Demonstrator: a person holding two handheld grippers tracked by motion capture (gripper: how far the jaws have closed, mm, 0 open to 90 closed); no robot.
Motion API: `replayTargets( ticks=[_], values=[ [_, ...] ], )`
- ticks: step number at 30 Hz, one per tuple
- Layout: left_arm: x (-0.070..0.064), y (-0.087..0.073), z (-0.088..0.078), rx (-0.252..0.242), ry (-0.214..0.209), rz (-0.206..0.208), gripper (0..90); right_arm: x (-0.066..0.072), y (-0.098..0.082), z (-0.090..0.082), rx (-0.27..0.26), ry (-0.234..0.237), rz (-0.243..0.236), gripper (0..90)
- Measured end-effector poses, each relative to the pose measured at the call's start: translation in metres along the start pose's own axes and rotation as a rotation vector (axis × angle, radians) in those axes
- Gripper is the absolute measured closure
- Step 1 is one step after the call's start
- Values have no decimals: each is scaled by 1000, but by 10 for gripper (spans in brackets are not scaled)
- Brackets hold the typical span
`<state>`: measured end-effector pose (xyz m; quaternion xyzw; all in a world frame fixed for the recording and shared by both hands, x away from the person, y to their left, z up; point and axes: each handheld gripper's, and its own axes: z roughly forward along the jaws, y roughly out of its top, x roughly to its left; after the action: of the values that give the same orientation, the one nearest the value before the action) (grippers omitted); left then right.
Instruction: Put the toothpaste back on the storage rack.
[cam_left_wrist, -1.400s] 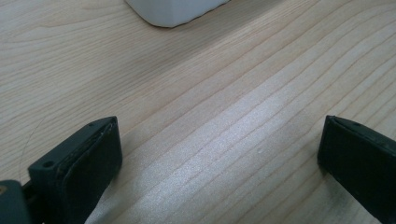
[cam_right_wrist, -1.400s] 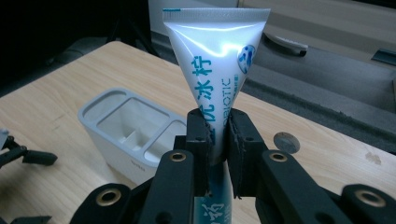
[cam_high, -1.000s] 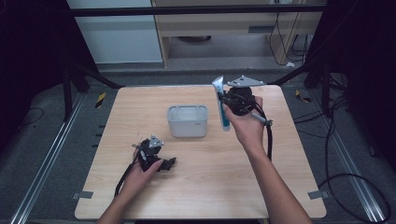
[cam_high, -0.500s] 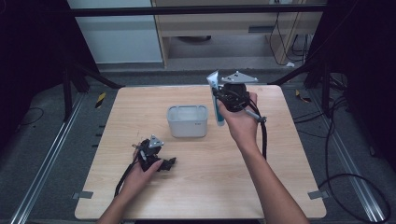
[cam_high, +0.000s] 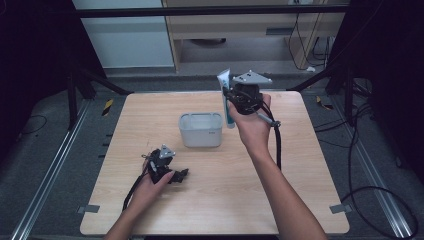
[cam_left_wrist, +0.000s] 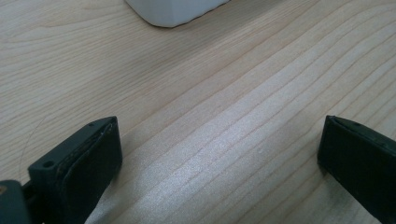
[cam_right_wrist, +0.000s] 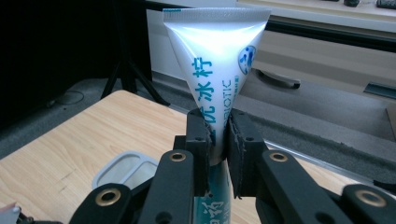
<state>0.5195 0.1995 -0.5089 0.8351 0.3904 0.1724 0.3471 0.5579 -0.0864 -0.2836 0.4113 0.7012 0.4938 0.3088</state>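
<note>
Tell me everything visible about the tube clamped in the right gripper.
The tube is a soft, glossy white squeeze tube with teal lettering, a small round blue emblem and a teal edge on its flat crimped end. It stands about upright, crimped end up, widening from the grip to that seal. The right gripper pinches it between both black pads partway along its body. In the high view the tube hangs in the air just right of the white container, its lower end beside the rim, touching nothing else.
</note>
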Motion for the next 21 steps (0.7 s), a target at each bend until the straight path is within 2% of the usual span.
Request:
replayTargets(
  ticks=[13,21],
  values=[
    [0,0,0,2,1,4,0,7,6,8,-20,-2,-7,799],
    [0,0,0,1,2,3,0,15,12,15,-33,13,-15,798]
  ],
)
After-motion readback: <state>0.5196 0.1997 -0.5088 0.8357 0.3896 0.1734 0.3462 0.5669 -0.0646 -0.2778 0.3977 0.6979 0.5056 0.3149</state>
